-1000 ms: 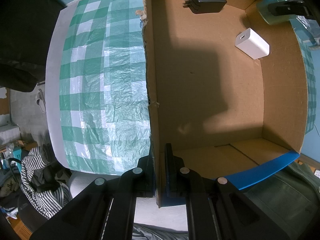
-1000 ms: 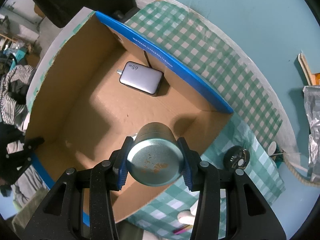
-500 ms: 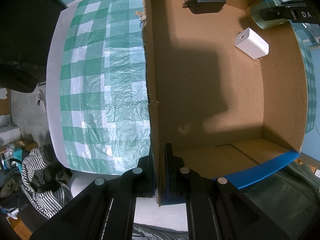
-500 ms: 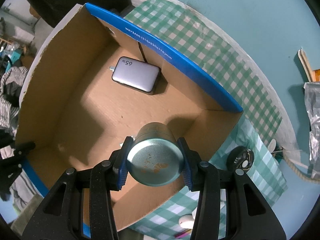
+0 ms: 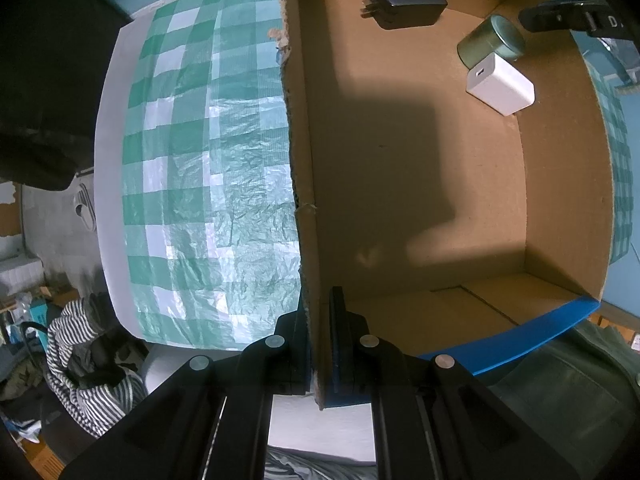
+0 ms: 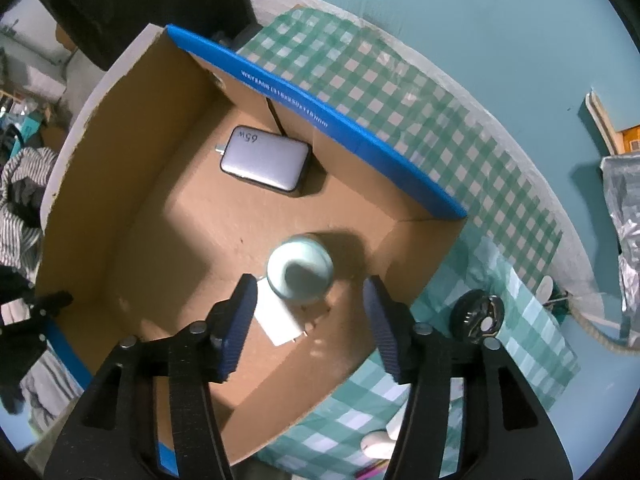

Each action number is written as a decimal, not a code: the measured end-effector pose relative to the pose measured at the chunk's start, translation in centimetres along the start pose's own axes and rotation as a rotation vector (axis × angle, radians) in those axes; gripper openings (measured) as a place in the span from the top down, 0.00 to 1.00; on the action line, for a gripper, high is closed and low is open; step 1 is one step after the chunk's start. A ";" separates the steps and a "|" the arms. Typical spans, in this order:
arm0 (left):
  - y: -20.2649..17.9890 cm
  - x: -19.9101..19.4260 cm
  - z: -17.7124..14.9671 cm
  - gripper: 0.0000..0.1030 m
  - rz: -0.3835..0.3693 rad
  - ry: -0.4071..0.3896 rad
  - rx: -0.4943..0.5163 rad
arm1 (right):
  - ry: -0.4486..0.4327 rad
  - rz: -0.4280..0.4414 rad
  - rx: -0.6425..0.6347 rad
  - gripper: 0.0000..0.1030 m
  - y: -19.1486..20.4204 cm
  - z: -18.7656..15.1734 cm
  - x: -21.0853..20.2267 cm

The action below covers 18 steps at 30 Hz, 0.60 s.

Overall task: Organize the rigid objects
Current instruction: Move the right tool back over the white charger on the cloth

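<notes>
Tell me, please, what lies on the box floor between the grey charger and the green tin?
Nothing: in the right wrist view, bare cardboard floor separates the grey charger from the green tin.

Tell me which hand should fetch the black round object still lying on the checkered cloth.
Right. Its tool is open and free, near the black round object; the left tool is clamped on the box wall.

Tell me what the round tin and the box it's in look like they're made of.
Round tin: probably metal, with a dull green-silver sheen on lid and wall. Box: brown corrugated cardboard, matte, ragged torn edge, blue-taped rims.
</notes>
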State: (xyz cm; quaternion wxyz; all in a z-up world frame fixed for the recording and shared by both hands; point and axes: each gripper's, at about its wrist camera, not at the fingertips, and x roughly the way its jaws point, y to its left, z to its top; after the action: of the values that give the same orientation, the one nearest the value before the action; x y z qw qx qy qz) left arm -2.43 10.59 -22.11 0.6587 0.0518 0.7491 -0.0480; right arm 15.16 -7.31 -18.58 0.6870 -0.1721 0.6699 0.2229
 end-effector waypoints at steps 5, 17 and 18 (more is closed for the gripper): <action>0.0 0.0 0.0 0.93 0.001 0.000 0.000 | -0.017 0.000 0.000 0.44 0.1 -0.1 -1.1; 0.1 0.0 -0.1 0.93 0.000 -0.002 0.002 | -0.059 -0.013 -0.018 0.44 0.1 -1.4 -4.7; 0.1 0.1 -0.1 0.93 -0.001 -0.001 0.001 | -0.060 -0.014 -0.017 0.44 0.0 -1.5 -4.9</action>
State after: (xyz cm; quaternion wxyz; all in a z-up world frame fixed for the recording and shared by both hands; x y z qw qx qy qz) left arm -2.49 10.70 -22.15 0.6592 0.0518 0.7486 -0.0487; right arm 13.90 -8.47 -13.80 0.7069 -0.1760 0.6457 0.2287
